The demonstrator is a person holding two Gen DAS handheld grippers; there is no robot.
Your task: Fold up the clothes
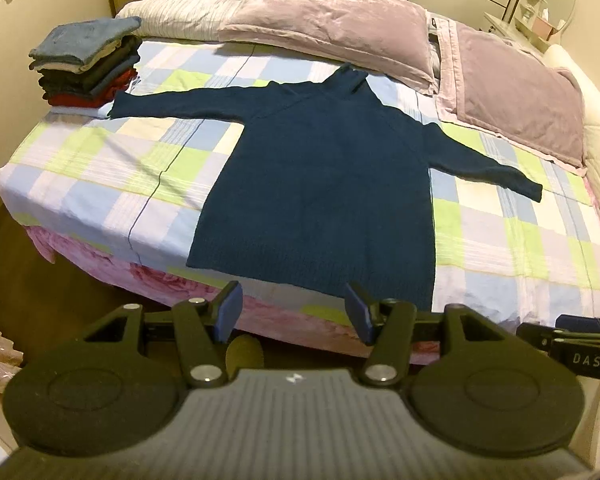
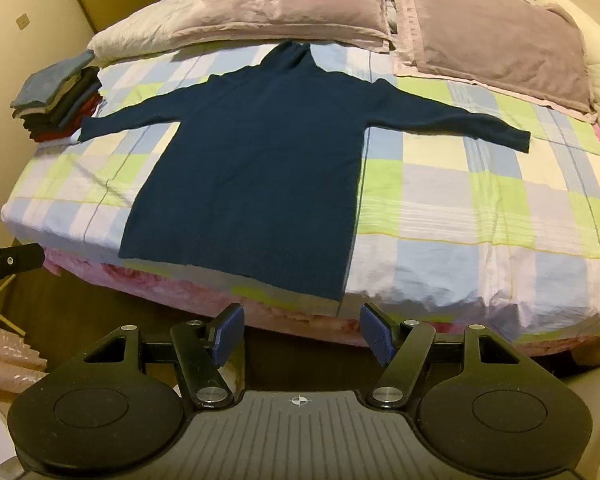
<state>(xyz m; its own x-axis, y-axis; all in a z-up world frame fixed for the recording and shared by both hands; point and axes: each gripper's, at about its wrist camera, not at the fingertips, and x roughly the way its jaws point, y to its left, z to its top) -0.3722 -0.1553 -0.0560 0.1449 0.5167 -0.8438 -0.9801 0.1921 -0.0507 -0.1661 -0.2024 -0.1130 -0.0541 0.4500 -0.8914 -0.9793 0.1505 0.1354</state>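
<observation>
I am looking down along both grippers at a bed (image 1: pixel 100 184) covered by a checked sheet of pale blue, green and white squares. A dark blue turtleneck sweater (image 1: pixel 320 168) is lying flat on the sheet, its hem at the near edge of the bed, its collar pointing toward the pillows, and both sleeves spreading straight out to the sides. Two mauve pillows (image 1: pixel 320 24) are sitting along the far side.

At the far left corner of the bed, a stack of folded clothes (image 1: pixel 86 64) is resting, a grey-blue piece on top and red ones at the bottom. The tip of the sweater's left sleeve is lying just beside that stack.

My left gripper (image 1: pixel 292 312) is hovering just short of the hem, its blue pads (image 1: pixel 228 312) standing wide apart with nothing between them. My right gripper (image 2: pixel 302 330) is hovering by the hem's right corner, its jaws likewise spread wide and gripping nothing.
</observation>
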